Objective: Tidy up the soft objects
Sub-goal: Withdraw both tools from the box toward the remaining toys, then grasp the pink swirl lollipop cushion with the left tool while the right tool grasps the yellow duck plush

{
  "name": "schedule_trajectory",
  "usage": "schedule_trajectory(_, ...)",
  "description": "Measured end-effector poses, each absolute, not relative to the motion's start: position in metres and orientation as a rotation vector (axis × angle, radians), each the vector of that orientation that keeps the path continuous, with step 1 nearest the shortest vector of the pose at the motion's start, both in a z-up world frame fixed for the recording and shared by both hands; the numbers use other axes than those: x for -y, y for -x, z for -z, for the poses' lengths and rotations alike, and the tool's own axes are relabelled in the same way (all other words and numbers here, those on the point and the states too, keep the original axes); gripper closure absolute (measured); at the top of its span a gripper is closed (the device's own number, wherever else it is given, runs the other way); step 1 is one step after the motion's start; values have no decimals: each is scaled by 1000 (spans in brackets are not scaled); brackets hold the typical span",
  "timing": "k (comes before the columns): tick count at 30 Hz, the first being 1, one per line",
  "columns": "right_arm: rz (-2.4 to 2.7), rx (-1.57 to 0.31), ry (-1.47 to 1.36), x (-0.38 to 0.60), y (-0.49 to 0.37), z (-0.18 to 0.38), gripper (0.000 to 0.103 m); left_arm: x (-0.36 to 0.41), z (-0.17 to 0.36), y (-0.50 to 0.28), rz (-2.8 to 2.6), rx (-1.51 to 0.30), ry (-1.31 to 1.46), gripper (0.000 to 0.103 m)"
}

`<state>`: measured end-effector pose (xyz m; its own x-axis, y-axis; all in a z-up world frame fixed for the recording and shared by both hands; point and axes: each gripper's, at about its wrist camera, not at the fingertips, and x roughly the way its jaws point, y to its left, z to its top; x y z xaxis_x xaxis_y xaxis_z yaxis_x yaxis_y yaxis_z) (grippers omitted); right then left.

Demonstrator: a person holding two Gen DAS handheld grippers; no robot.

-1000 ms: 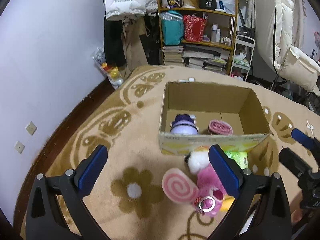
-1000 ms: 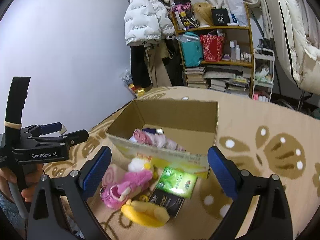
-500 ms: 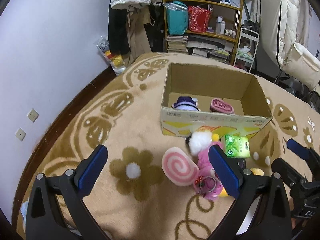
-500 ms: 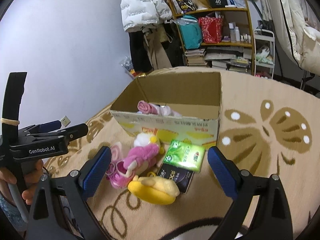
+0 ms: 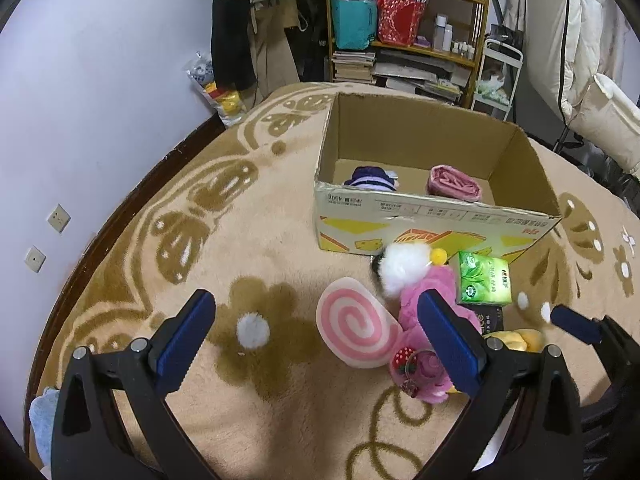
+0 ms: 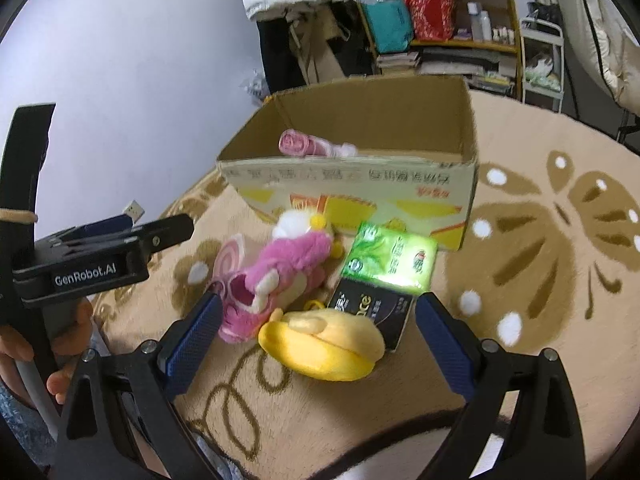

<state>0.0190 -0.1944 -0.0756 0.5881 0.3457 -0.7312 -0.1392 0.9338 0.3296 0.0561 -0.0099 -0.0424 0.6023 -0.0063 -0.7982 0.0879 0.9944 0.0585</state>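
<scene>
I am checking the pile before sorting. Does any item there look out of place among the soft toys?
Yes. Two flat packets lie in the pile before the cardboard box: a green packet and a black packet partly beneath it, with the yellow plush resting on its edge. They look like printed packs, not plush.

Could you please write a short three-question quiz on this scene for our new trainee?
1. True or false: the cardboard box already holds a rolled pink cloth.
2. What lies between the right gripper fingers? A) yellow plush B) green tissue pack C) swirl cushion
3. Fill in: both grippers, including the left gripper, are ____.

Key: 1 true; 2 A; 3 open.
</scene>
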Motion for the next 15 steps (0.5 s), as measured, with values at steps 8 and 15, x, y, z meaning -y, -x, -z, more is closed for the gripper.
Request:
schedule_trajectory(8,-290,-998,-285,192,-30,101,15,12,64,-72,44,-981,-83,3)
schedule_trajectory(15,-305,-1038,-322,195,-39,116,36,14,84,-85,43,-1044,-78,3)
